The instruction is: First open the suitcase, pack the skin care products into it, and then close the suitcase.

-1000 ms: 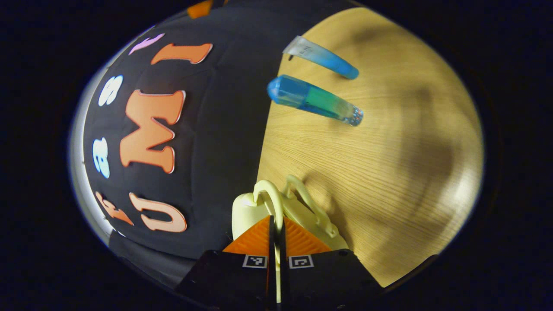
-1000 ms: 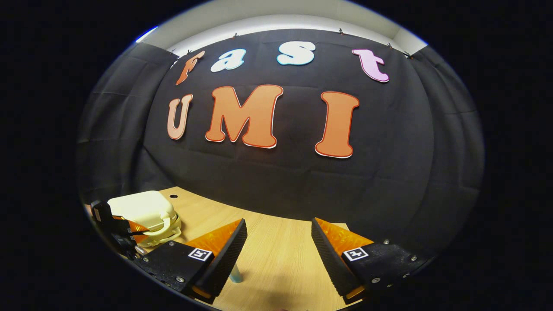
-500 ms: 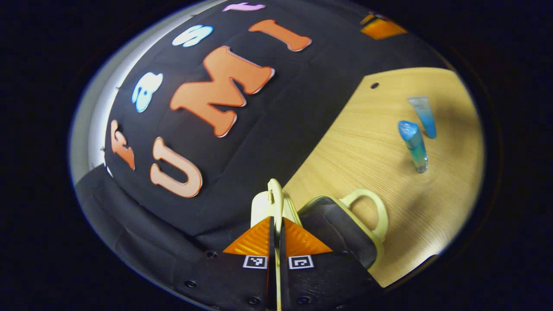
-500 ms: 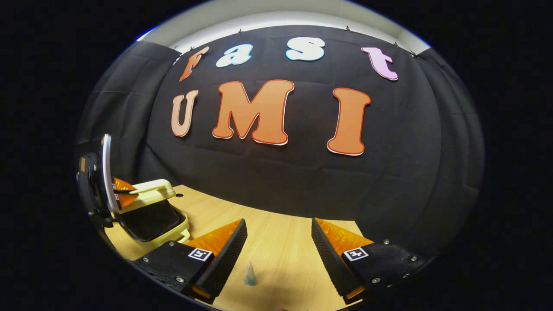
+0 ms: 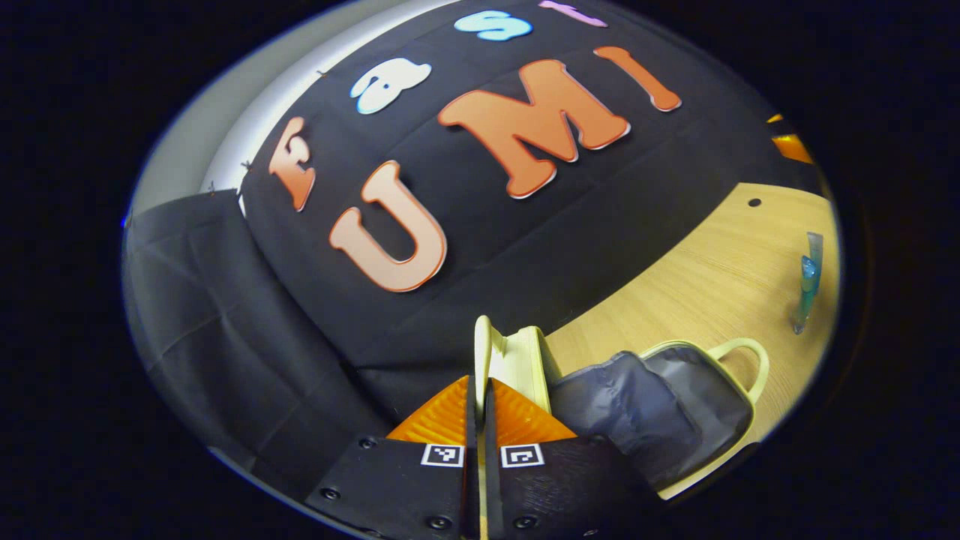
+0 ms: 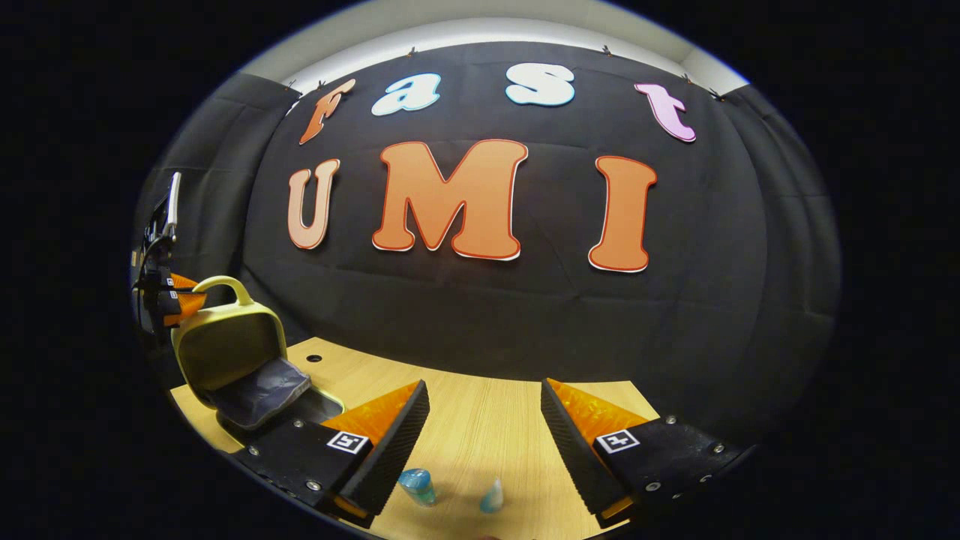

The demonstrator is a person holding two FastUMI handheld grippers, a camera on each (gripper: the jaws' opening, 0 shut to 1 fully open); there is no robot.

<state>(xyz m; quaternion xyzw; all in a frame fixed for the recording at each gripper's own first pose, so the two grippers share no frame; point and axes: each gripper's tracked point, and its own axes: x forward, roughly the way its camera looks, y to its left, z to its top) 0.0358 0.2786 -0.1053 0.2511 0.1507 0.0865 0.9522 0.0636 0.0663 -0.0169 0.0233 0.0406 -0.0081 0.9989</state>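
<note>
Two tools are at work over the wooden tabletop [image 6: 480, 420]. The left tool [image 5: 480, 394] is clenched on the handle [image 5: 484, 345] of the pale yellow suitcase's lid [image 6: 229, 349], holding it raised nearly upright, so the suitcase [image 5: 675, 420] stands open with its dark grey lining [image 5: 637, 409] showing. In the right gripper view, the left tool [image 6: 176, 300] sits high at the lid's top edge, well above the tabletop. The right tool [image 6: 484, 431] hovers low and level, its fingers spread wide apart with nothing between them. Just below it lie two blue skin care tubes [image 6: 417, 484], side by side, well apart from the suitcase.
</note>
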